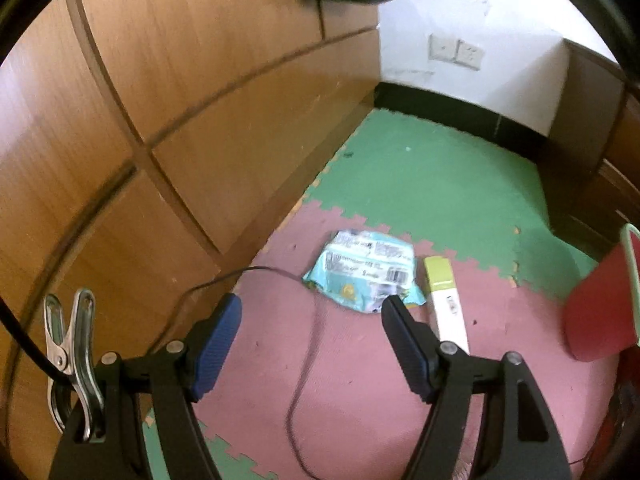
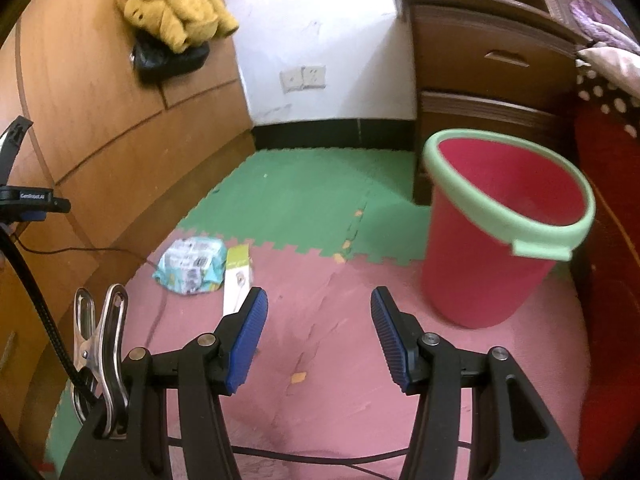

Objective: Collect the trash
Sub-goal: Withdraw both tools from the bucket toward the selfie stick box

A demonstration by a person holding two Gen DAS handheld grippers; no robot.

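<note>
Trash, a crumpled blue wrapper (image 1: pixel 362 270) touching a green-and-white box (image 1: pixel 444 298), lies on the pink floor mat (image 1: pixel 360 380) near the red bucket (image 2: pixel 496 240), while the left gripper (image 1: pixel 312 310) and right gripper (image 2: pixel 318 300) both gape empty.

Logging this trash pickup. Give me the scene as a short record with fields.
trash: blue wrapper and white-green box, lying side by side on the pink mat
bin: red bucket with green rim, upright, nothing visible inside
left gripper: jaws open, empty, aimed toward the wrapper
right gripper: jaws open, empty
hazard: thin cable across the mat
</note>
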